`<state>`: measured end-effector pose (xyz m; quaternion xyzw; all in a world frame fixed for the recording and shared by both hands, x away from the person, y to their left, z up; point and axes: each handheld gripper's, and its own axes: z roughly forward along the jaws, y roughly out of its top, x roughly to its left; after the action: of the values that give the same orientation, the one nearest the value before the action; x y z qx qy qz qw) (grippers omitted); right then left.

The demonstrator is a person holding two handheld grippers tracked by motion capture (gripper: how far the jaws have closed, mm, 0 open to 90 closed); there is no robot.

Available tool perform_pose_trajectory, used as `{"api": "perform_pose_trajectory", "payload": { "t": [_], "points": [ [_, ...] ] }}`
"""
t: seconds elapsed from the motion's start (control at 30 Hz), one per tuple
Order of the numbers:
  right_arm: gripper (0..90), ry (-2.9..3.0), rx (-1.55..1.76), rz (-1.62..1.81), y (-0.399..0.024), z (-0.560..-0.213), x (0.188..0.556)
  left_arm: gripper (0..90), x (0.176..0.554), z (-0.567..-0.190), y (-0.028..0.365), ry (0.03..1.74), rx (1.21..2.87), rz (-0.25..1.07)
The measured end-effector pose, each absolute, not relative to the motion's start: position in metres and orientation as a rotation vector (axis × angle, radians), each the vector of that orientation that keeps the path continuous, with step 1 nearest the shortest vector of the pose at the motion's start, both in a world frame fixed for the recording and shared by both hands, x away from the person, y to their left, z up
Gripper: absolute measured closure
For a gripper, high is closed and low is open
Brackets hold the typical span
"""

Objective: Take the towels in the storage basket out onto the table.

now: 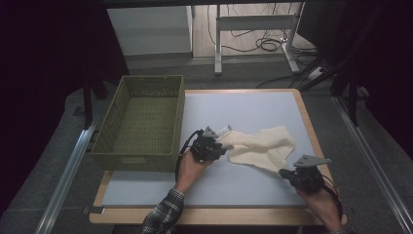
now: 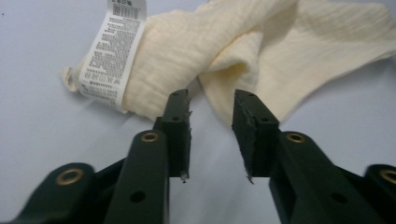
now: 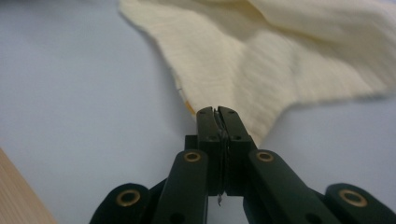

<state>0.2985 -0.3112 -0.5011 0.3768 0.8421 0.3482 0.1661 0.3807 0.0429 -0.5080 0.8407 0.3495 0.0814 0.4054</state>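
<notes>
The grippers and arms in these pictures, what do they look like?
Both the left gripper and the right gripper are black, each with two flat black jaws on arms fitted with brass-ringed rivets. Each carries a grey three-cornered plate on top and trails a black cable. The left forearm wears a plaid sleeve.

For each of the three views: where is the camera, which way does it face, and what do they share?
High view: above the table, facing forward and down; forearms, left gripper, right gripper, woven green basket.
Left gripper view: behind open jaws, facing the crumpled cream cloth.
Right gripper view: behind jaws clamped on a cloth corner.
Shared: the cloth.
</notes>
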Motion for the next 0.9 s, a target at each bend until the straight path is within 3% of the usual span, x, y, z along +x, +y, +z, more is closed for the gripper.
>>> {"api": "perform_pose_trajectory", "payload": {
  "t": [0.2, 0.43, 0.5, 0.57, 0.6, 0.77, 0.9],
  "points": [
    [88.8, 2.357, 1.178, 0.932, -0.355, -0.509, 0.284, 51.3, 0.387, -0.52, 0.033, 0.922, 2.158, 0.285],
    [85.0, 2.3, 1.267, 1.01, -0.378, -0.504, 0.282, 49.5, 0.405, -0.528, 0.014, 0.929, 2.221, 0.33],
    [81.4, 2.302, 1.247, 1.032, -0.372, -0.5, 0.283, 61.6, 0.408, -0.527, 0.011, 0.912, 2.233, 0.324],
    [79.2, 2.312, 1.218, 1.049, -0.363, -0.497, 0.287, 83.5, 0.412, -0.522, 0.008, 0.894, 2.252, 0.292],
    [78.8, 2.321, 1.197, 1.055, -0.356, -0.495, 0.289, 88.5, 0.413, -0.519, 0.007, 0.887, 2.261, 0.297],
    [76.7, 2.353, 1.134, 1.074, -0.334, -0.489, 0.296, 89.8, 0.424, -0.492, 0.009, 0.88, 2.232, 0.337],
    [75.5, 2.372, 1.107, 1.113, -0.318, -0.485, 0.304, 88.6, 0.46, -0.453, 0.013, 0.933, 2.145, 0.507]
  ]
}}
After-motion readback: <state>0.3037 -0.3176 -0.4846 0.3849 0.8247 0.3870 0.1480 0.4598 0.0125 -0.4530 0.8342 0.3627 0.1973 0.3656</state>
